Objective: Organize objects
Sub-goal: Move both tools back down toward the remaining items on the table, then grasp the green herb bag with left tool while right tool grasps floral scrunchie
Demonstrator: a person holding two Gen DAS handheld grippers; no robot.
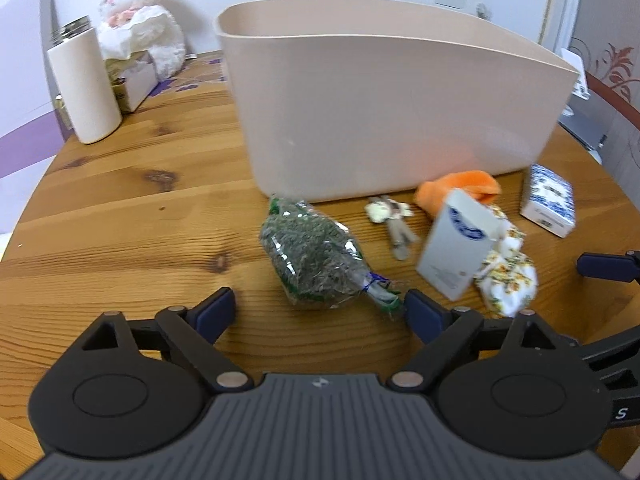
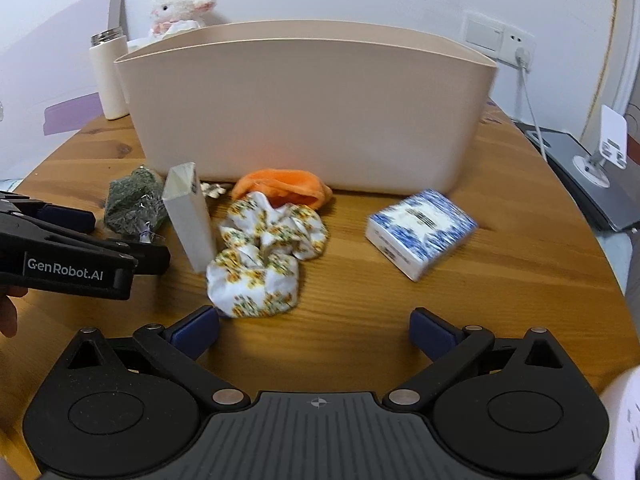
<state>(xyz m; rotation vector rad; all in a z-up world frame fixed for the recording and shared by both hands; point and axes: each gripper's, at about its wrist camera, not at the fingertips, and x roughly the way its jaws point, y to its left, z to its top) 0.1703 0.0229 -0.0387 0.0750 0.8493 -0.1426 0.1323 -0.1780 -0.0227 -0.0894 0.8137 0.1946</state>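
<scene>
Left wrist view: left gripper [image 1: 320, 304] gapes empty before the herb bag [image 1: 312, 260]; right gripper [image 2: 314, 330] wide open, holding nothing, floral cloth [image 2: 260, 256] just ahead.

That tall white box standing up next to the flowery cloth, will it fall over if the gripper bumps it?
Probably yes. The tall white box stands on its narrow end and already looks tilted, so a nudge would likely topple it. It looks like thin cardboard, so probably light and easy to dent. The flowery cloth beside it might cushion a fall.

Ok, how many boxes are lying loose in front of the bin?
2. A white box stands upright beside the floral cloth; a blue-patterned box lies flat further right. The bin may hide more inside.
</scene>
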